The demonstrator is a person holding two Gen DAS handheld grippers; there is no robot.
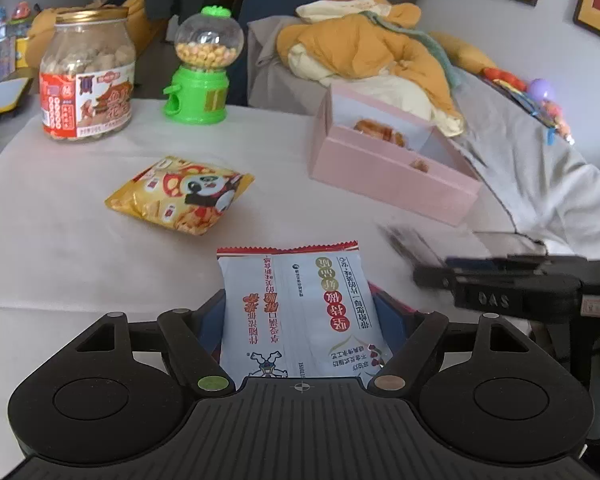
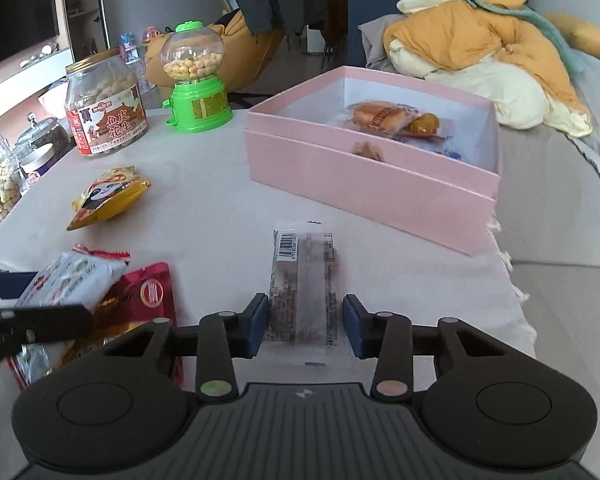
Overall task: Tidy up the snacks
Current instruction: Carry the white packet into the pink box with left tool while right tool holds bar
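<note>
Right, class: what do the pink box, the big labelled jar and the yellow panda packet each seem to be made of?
Pink box: probably matte card or paperboard; flat, unshiny walls with crisp folded edges and a white lining.
Labelled jar: clear glass or plastic, can't tell which; see-through wall, glossy printed label, gold lid that looks metallic.
Panda packet: glossy printed plastic film; crinkled, puffy, with highlights.

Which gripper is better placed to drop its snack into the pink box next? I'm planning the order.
Probably right: the right gripper straddles the clear-wrapped bar, with the pink box open just ahead. The left gripper, holding the white packet, sits farther away.
</note>
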